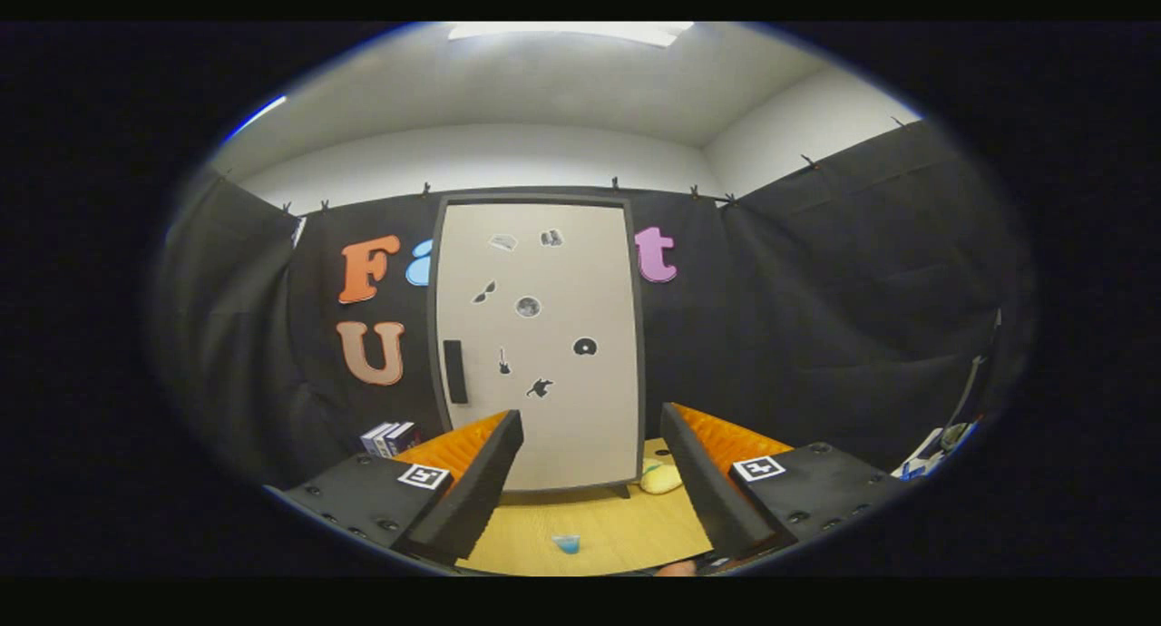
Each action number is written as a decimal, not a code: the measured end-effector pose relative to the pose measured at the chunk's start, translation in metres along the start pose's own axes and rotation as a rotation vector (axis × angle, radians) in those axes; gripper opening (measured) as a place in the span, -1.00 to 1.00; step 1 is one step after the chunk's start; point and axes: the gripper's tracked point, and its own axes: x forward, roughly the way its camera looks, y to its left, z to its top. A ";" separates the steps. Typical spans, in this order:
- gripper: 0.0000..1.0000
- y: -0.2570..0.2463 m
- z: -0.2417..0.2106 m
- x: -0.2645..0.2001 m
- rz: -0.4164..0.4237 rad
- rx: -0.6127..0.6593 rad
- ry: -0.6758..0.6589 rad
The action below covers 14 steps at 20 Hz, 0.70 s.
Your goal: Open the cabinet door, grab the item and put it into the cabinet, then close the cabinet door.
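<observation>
A tall white cabinet (540, 345) with a dark frame stands upright on the wooden table (599, 517), straight ahead beyond the fingers. Its door is shut, carries several small stickers, and has a dark vertical handle (454, 371) low on its left side. A pale yellow item (660, 477) lies on the table at the cabinet's lower right corner, just left of the right finger. My gripper (590, 454) is open, well short of the cabinet, with nothing between its fingers.
A small blue object (566, 543) lies on the table between the fingers, nearer than the cabinet. A few books (390, 437) stand to the cabinet's left by the black cloth wall. Cables and clutter (939, 449) sit at the far right.
</observation>
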 end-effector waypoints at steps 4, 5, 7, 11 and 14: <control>0.96 0.006 -0.004 0.008 0.006 0.018 0.027; 0.96 0.009 -0.006 0.010 0.007 0.016 0.031; 0.96 0.019 -0.008 0.018 0.022 0.011 0.038; 0.96 0.046 -0.011 0.042 0.070 0.005 0.060; 0.96 0.070 -0.010 0.064 0.108 0.005 0.065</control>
